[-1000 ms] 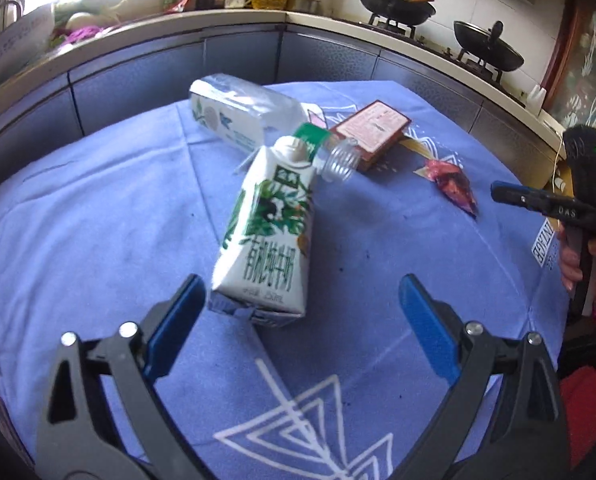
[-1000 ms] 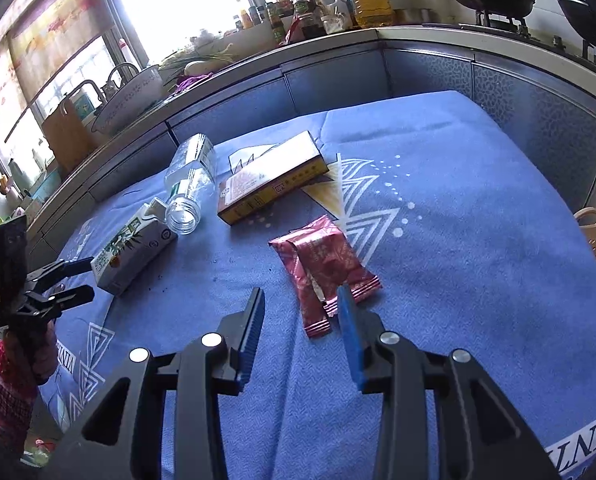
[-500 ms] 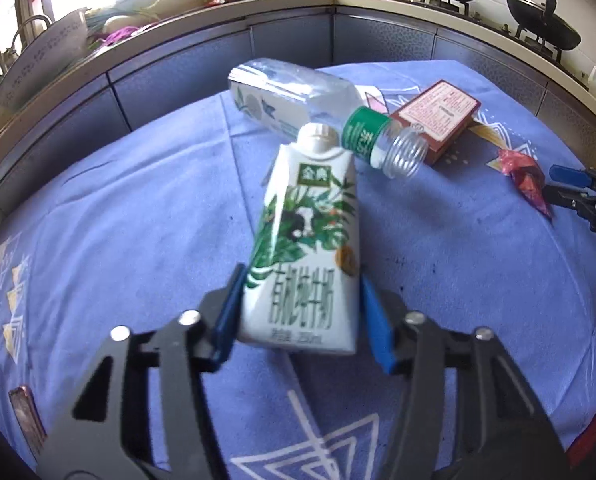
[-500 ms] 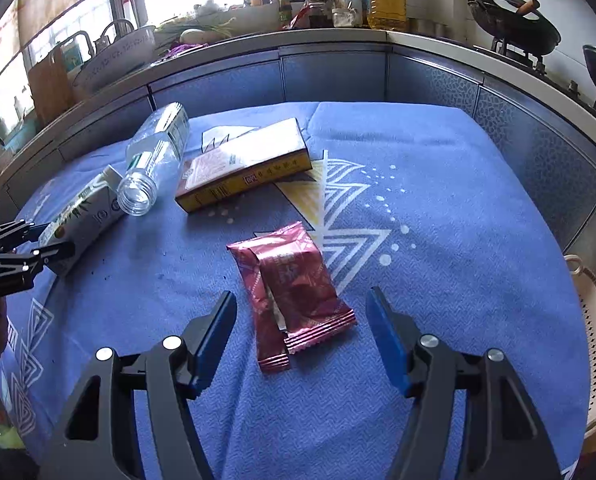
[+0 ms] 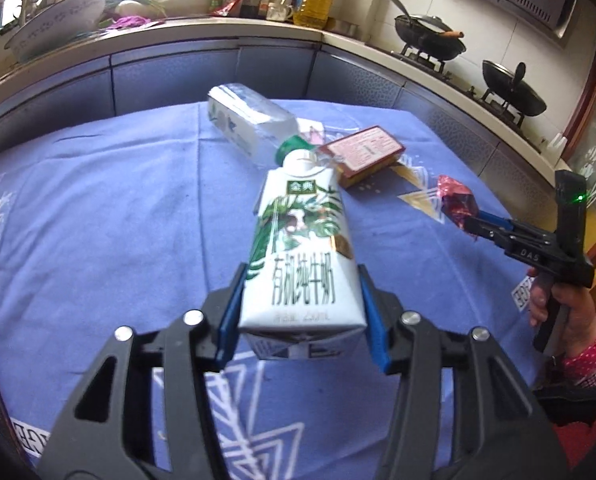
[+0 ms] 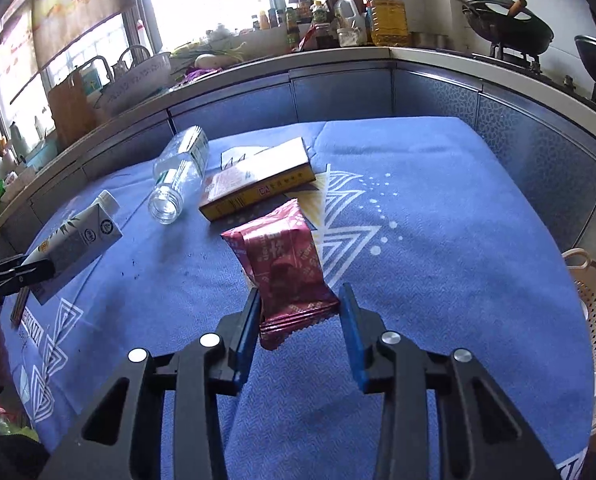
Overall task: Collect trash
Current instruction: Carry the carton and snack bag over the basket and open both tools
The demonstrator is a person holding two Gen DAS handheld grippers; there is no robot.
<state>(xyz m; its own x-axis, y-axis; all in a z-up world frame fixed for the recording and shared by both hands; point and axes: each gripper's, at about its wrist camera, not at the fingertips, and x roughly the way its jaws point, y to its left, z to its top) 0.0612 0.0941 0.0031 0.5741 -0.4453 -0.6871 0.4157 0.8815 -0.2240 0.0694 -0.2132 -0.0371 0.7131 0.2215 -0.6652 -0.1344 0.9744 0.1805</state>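
The left gripper [image 5: 301,316] is clamped on the white-and-green milk carton [image 5: 301,256]. The right gripper [image 6: 299,320] pinches the crimson foil snack wrapper [image 6: 286,264], both lifted above the blue-clothed table [image 6: 437,216].

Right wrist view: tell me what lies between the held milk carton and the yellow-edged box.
In the right wrist view, the empty plastic bottle lies on its side between the milk carton and the box, its open mouth toward the camera.

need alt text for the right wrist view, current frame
The right gripper holds a red snack wrapper between its jaws, just above a blue patterned tablecloth. Beyond it lie a yellow-edged box and an uncapped clear bottle; at far left the left gripper holds a milk carton.
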